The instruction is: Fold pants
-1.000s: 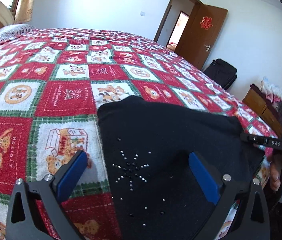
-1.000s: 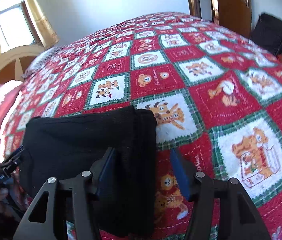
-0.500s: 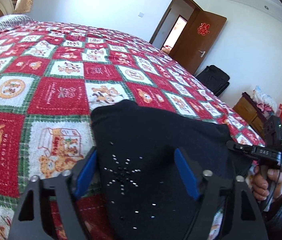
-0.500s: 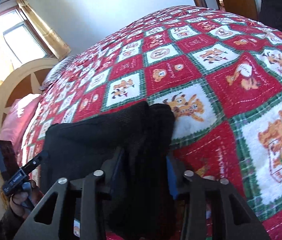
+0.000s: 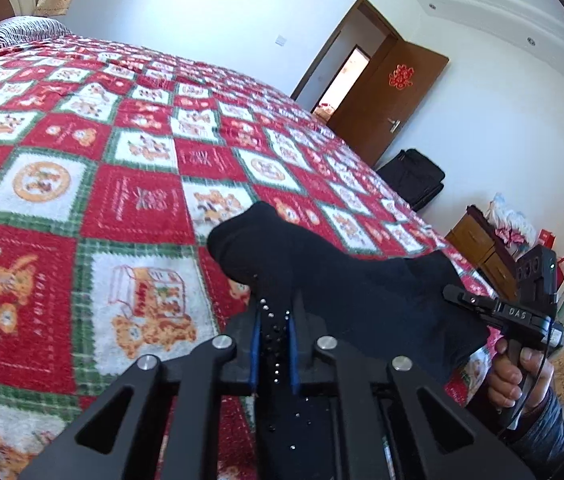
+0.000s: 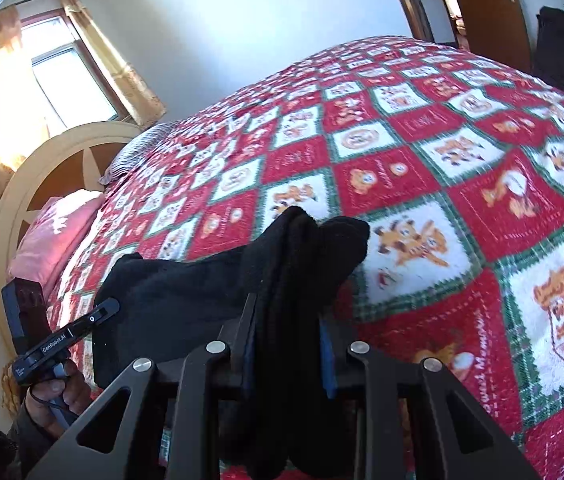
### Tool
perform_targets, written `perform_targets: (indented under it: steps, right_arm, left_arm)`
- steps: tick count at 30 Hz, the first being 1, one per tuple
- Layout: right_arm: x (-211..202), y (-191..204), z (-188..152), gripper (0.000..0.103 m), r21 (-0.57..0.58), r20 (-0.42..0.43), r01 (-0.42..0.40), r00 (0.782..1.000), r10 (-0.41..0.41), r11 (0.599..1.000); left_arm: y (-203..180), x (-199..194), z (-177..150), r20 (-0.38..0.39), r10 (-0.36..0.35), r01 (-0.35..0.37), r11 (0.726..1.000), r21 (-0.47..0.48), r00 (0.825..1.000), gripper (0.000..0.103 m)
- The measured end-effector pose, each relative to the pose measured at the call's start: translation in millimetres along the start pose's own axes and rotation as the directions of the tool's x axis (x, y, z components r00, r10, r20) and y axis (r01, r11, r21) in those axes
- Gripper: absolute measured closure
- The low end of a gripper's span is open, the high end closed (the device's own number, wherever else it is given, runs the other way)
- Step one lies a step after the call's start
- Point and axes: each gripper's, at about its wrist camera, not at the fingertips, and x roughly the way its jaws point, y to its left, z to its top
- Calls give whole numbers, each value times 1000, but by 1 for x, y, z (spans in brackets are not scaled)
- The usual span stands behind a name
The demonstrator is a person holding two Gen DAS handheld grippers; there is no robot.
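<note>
Both grippers, spread wide over flat fabric a second ago, now pinch the black pants (image 5: 345,280) and lift an edge off the red and green patchwork bedspread (image 5: 94,208). At the bottom centre of the left wrist view, the left gripper (image 5: 273,344) has its blue pads (image 5: 255,350) narrowed onto a rhinestone-dotted fold, most of that stud pattern hidden between them. In the right wrist view the right gripper (image 6: 286,344) clamps a thicker bunch of the pants (image 6: 282,280) at lower centre; its left pad is barely visible behind the cloth. Between the grippers the fabric sags, and its lower part is cut off by the frame. Each view shows the opposite gripper at its edge, partly covered by fabric. A brown door (image 5: 393,96) stands open at upper right.
</note>
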Motion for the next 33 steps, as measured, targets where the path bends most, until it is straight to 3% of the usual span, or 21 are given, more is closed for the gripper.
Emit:
perform_targets:
  steps: [3, 10, 18, 22, 25, 28, 29, 30, 33]
  right_arm:
    - [5, 17, 9, 76, -30, -4, -23, 1000, 23, 999]
    - [52, 73, 39, 77, -83, -38, -134, 991, 131, 987]
    - [128, 164, 60, 77, -152, -76, -277, 960, 268, 949]
    - [163, 194, 54, 77, -179, -97, -299, 953, 286, 937]
    - [190, 199, 48, 76, -168, -137, -289, 954, 268, 942]
    - [206, 189, 45, 72, -137, -168, -270, 955, 246, 953]
    - [209, 182, 45, 69, -114, -169, -265, 955, 244, 957]
    - [208, 176, 45, 63, -101, -166, -251, 958, 232, 963]
    - [209, 163, 45, 56, -79, -168, -222, 964, 206, 972]
  left_arm:
    - [4, -17, 7, 34, 2, -2, 1000, 0, 999, 92]
    - [35, -69, 24, 137, 117, -113, 993, -33, 984, 92]
    - [89, -127, 36, 234, 298, -279, 954, -114, 925, 92]
    - [121, -132, 37, 232, 384, -356, 921, -156, 894, 92]
    - [148, -118, 32, 177, 429, -400, 899, -181, 886, 90]
    - [166, -103, 17, 113, 459, -430, 878, -211, 881, 73]
    - [167, -102, 11, 112, 464, -433, 873, -222, 878, 66]
    - [167, -101, 8, 128, 469, -434, 872, -227, 874, 65]
    - [162, -104, 4, 136, 481, -450, 869, -205, 866, 62]
